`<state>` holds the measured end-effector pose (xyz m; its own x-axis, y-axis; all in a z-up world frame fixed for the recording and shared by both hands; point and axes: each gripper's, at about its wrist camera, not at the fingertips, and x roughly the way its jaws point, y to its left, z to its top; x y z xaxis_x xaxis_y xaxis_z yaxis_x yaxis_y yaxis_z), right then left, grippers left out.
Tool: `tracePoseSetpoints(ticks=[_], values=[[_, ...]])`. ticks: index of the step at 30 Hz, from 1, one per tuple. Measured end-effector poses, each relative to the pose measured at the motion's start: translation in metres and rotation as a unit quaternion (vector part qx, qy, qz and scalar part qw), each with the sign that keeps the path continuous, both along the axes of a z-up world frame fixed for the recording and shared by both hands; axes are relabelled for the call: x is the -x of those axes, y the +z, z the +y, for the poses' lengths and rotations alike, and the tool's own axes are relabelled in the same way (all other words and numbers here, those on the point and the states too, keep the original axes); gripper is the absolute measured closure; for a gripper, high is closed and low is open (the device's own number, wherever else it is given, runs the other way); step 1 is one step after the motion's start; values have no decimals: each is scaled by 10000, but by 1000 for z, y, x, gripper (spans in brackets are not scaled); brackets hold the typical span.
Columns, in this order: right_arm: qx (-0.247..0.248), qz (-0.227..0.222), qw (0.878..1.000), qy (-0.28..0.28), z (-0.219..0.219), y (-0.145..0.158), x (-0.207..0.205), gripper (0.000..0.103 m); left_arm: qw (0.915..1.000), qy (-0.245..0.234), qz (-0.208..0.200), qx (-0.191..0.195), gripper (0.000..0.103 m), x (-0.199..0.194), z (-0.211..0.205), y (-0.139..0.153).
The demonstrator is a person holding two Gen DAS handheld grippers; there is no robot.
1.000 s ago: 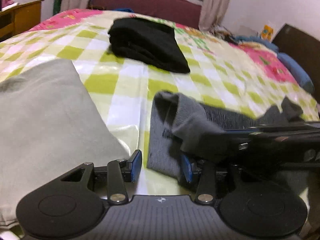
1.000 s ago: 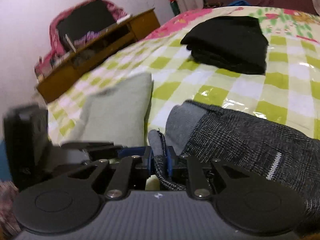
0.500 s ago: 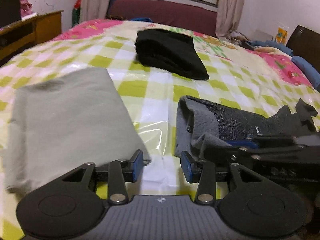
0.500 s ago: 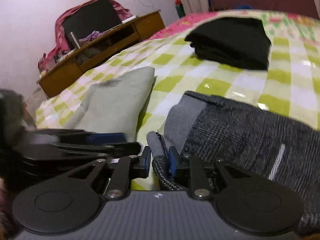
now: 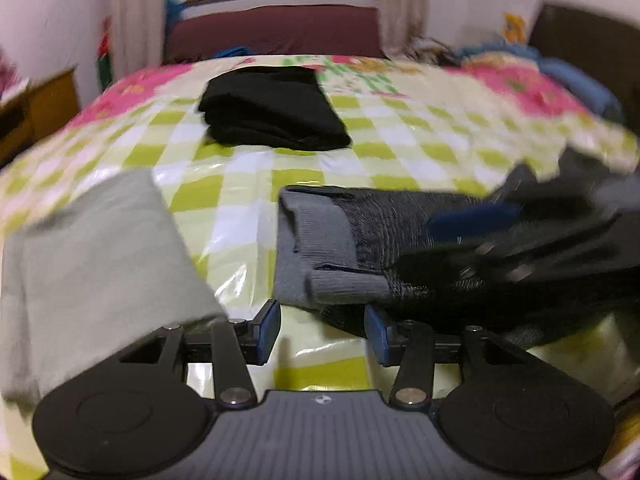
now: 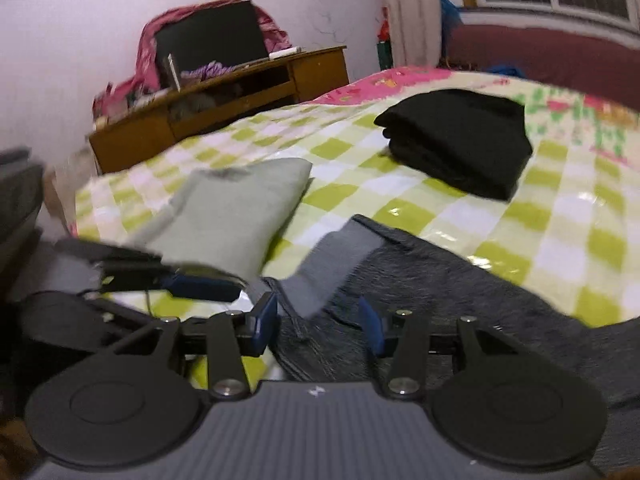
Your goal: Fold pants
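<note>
Here the folded grey pants [image 6: 420, 280] lay on the near right of the bed [image 5: 400, 136], beside a pale green folded garment [image 5: 100, 248], so the release was best done cleanly, without dragging the fold loose. The right gripper [image 6: 318, 326] tilted down over the waistband, jaws opening, cloth between them unpinched; the left gripper [image 5: 322, 330], also opening, held nothing.

I log a glossy green-and-white checked plastic bed cover [image 5: 256, 176]; dark grey woven cloth pants [image 6: 460, 280] with a ribbed knit waistband; a matt pale-green folded cloth [image 6: 236, 208]; a matt black folded garment [image 5: 272, 116]; a brown wooden cabinet [image 6: 224, 100].
</note>
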<state>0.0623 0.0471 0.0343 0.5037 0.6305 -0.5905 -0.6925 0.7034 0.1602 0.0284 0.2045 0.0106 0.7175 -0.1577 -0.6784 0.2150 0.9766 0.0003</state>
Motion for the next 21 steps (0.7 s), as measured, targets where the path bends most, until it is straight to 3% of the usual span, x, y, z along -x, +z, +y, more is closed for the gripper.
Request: tracePoseSetpoints(ticks=[2, 4, 10, 17, 21], values=[[188, -108, 9997, 106, -11, 4, 5, 56, 9992, -176, -125, -334, 44, -5, -10, -2], [684, -483, 9961, 271, -18, 4, 15, 56, 9974, -285, -231, -618, 44, -9, -17, -1], [1799, -1314, 9681, 1150, -37, -8, 39, 52, 9944, -396, -398, -892, 43, 0, -19, 7], [2110, -1410, 9543, 1580, -58, 0, 55, 50, 9924, -464, -367, -1079, 43, 13, -23, 14], [2402, -1251, 9514, 1464, -72, -7, 56, 48, 9848, -741, -486, -1496, 43, 26, -35, 13]])
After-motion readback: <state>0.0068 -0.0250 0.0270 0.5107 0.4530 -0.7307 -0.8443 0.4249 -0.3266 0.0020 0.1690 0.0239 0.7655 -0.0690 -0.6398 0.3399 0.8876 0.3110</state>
